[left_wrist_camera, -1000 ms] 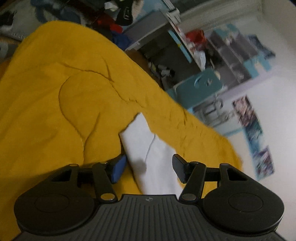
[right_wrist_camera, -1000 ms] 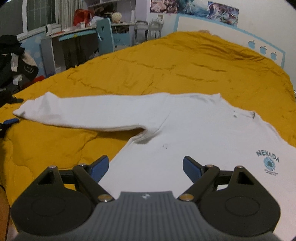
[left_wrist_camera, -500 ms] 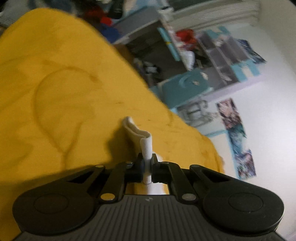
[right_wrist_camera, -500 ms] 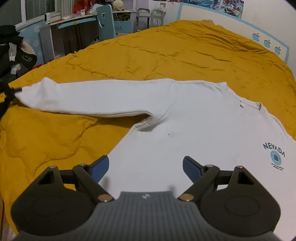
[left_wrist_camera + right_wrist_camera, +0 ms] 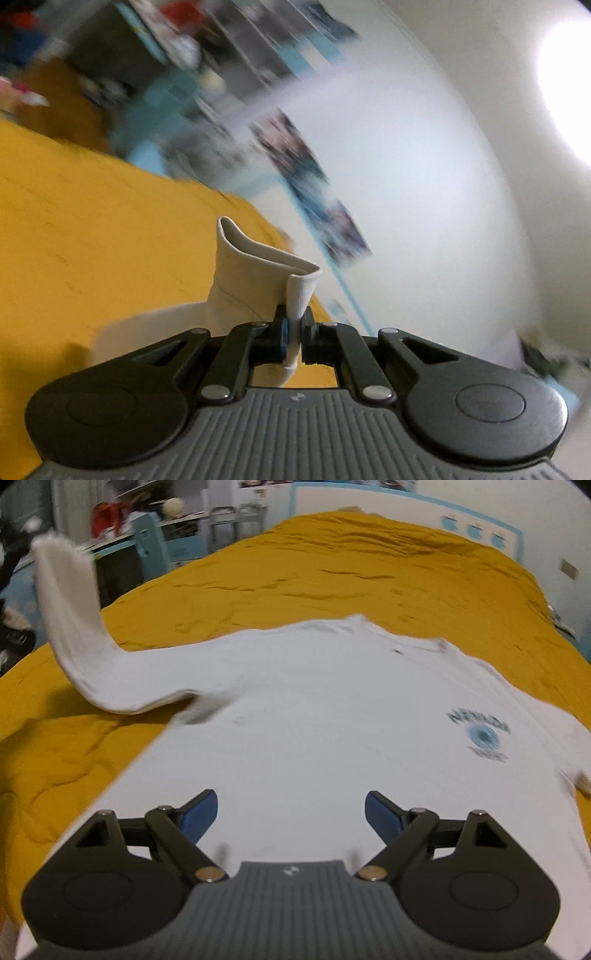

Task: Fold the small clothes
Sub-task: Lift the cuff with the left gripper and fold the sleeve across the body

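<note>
Left gripper: the left gripper point(image 5: 291, 341) had its two fingers pressed together on the ribbed cuff point(image 5: 300, 295) of the shirt's long sleeve, the cloth pinched right between the pads.
Cuff: it stood up just ahead of the left fingertips, curled into an open loop, with the sleeve trailing down and to the left below the gripper.
Right gripper: the right gripper point(image 5: 291, 818) had its blue-padded fingers spread wide apart, holding nothing, just above the lower body of the shirt.
Shirt: a white long-sleeved shirt point(image 5: 314, 720) lay flat, spreading ahead of the right gripper and to both sides of it.
Print: a blue round logo with dark lettering point(image 5: 480, 734) sat ahead and to the right of the right fingers; the letters were too blurred to read.
Raised sleeve: the sleeve point(image 5: 70, 620) rose off the bed far ahead and to the left of the right gripper, bending upward to its tip.
Bed cover: a mustard-yellow quilted cover point(image 5: 332, 565) lay under the shirt and ran on beyond it.
Background: desks and wall posters showed beyond the bed, strongly blurred in the left wrist view.
</note>
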{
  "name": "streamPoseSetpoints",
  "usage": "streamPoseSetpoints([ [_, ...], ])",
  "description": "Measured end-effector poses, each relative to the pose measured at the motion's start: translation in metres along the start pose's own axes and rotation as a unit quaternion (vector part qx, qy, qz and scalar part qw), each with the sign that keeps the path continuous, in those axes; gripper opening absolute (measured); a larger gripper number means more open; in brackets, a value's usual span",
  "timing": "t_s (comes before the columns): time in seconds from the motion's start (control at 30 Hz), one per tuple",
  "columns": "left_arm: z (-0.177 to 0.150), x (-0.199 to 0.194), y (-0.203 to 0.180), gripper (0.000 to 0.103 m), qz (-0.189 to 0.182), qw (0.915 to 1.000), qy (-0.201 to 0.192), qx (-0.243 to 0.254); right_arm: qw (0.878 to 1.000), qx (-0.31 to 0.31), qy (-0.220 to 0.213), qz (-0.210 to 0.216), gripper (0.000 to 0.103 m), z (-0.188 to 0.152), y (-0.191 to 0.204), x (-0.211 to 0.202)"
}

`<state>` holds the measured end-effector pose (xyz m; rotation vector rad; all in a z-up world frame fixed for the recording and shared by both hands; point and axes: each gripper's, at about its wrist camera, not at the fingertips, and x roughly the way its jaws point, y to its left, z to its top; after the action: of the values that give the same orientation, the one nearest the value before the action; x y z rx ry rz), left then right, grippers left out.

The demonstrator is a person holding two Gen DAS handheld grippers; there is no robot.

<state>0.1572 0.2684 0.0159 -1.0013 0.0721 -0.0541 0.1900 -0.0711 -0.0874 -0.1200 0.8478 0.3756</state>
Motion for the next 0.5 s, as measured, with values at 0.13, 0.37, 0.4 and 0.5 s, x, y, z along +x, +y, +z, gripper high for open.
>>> streamPoseSetpoints([
  [0.13,-0.063,0.055,-0.054,0.006,-0.067,0.9946,0.076,0.022,0.999,0.036,0.003,-0.017,0.083,-0.014,-0.041,-0.01],
  [0.37,-0.219,0.155,-0.088,0.006,-0.098,0.9652,0.242,0.014,0.994,0.092,0.009,-0.052,0.083,-0.039,-0.111,-0.026],
  [0.4,-0.244,0.17,-0.085,0.009,-0.086,0.9593,0.268,0.017,0.993,0.101,0.011,-0.061,0.083,-0.043,-0.122,-0.028],
  [0.5,-0.302,0.211,-0.067,0.018,-0.032,0.9293,0.368,0.012,0.989,0.122,0.016,-0.083,0.083,-0.054,-0.147,-0.031],
])
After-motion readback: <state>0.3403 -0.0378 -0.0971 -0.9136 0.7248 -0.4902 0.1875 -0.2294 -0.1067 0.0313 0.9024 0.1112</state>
